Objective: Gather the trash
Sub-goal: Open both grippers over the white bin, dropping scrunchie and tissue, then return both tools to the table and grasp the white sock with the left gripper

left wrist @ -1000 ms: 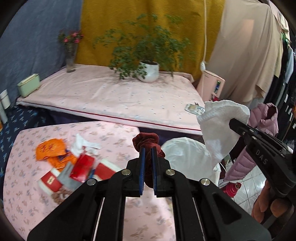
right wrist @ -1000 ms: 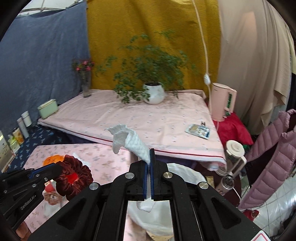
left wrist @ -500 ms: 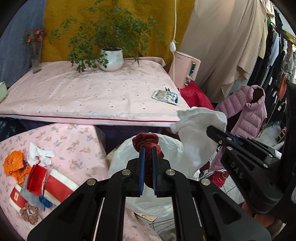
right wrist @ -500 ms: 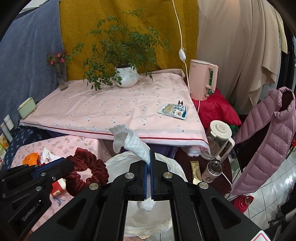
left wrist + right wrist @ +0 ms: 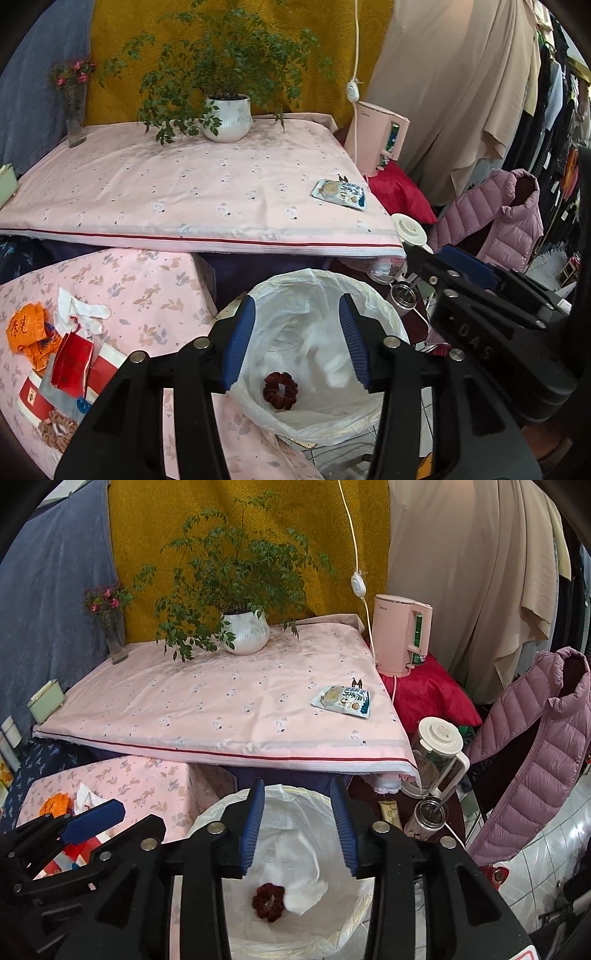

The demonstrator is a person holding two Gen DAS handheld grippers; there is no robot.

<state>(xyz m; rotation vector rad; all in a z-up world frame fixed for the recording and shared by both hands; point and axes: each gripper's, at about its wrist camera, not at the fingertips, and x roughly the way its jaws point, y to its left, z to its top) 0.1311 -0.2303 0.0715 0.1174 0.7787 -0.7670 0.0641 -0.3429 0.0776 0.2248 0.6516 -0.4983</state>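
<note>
- White tissue in the bin liner — blurred in the left wrist view, outline unclear.
- Green box at the far table's left edge, cut off by the frame.
- Red packets on the near table — mostly hidden behind the left gripper.
- Print on the snack packet too small to read.

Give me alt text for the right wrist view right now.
The right gripper hangs over a bin lined with a white bag, jaws opening with nothing between them; a dark red scrunchie and a white tissue lie inside the bag. At left, the left gripper hangs over a pink floral table with more litter.
</note>
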